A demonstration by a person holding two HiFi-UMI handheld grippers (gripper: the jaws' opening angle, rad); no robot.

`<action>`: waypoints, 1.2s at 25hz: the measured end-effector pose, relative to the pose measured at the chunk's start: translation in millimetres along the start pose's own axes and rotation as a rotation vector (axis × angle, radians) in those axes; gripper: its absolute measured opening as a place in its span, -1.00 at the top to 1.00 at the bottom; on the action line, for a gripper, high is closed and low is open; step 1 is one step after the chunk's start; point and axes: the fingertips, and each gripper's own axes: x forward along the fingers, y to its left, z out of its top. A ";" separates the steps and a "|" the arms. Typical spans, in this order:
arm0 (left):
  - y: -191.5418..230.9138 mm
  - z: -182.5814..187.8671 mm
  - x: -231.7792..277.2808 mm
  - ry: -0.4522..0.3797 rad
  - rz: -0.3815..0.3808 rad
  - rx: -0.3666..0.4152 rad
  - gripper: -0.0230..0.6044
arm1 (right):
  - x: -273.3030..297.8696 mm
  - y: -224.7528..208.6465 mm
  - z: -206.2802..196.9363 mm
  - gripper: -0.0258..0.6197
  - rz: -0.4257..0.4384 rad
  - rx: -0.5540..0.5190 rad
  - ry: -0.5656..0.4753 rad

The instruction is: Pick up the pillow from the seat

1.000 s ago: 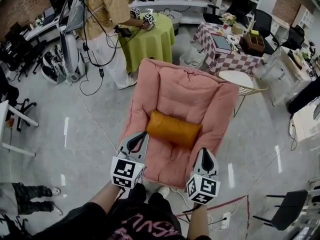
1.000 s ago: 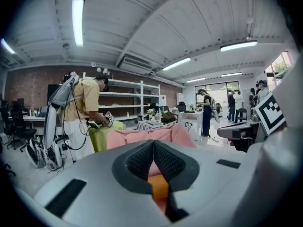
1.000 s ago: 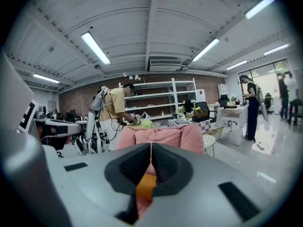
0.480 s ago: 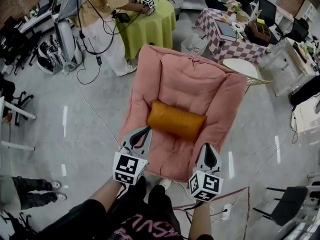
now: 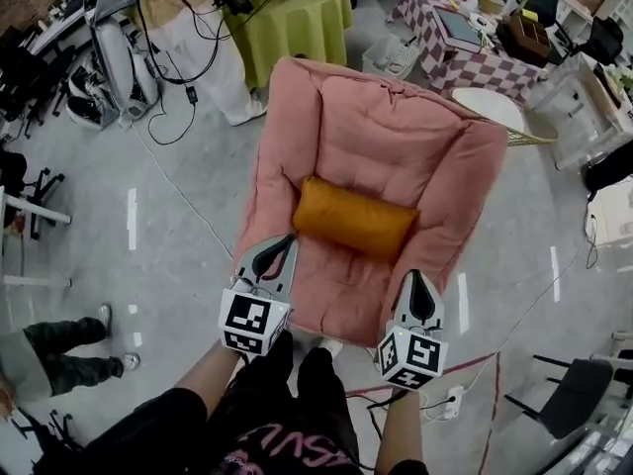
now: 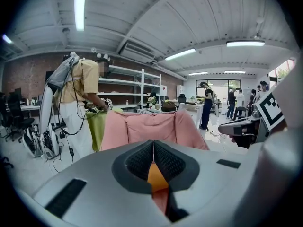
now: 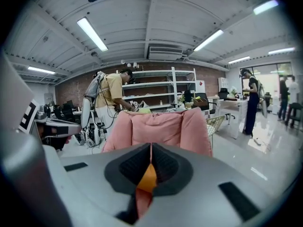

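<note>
Across the middle of the pink seat (image 5: 381, 137), lying flat and crosswise: an orange pillow (image 5: 354, 218), plump and sausage-shaped, on the cushion just in front of the padded backrest. Neither gripper on it.

Close to the pillow's left end, above the seat's front left edge: left gripper (image 5: 285, 240), jaws pressed together with nothing between them. In the left gripper view, through the slit below the pads, only a sliver of orange and pink farther off. Above the seat's front right edge, clearly apart from the pillow: right gripper (image 5: 414, 278), jaws likewise closed on nothing, with the same orange sliver beyond them in the right gripper view. Both pointed toward the seat, each with a marker cube at the near end, on bare forearms.

Around the seat: glossy grey floor (image 5: 178, 265), with a thin cable (image 5: 188, 201) trailing across it on the left. Behind the seat, a round table (image 5: 292, 28) under a green cloth, and beside it a person (image 5: 198, 43) in a yellow shirt and white trousers. Farther right, a table with a checked cloth (image 5: 465, 47), then a small white round table (image 5: 483, 107) near the seat's back right corner. At lower right, a black chair (image 5: 564, 409) and a white power strip (image 5: 450, 404) beside a red line (image 5: 492, 394) on the floor.
</note>
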 end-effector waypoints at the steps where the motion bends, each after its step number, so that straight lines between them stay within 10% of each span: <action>1: 2.0 -4.0 1.8 0.007 0.003 -0.008 0.90 | 2.6 -0.2 -3.5 0.85 0.000 0.001 0.007; 30: 3.3 -109.6 74.6 0.133 -0.019 -0.047 0.89 | 80.3 -4.9 -94.7 0.85 0.026 0.043 0.098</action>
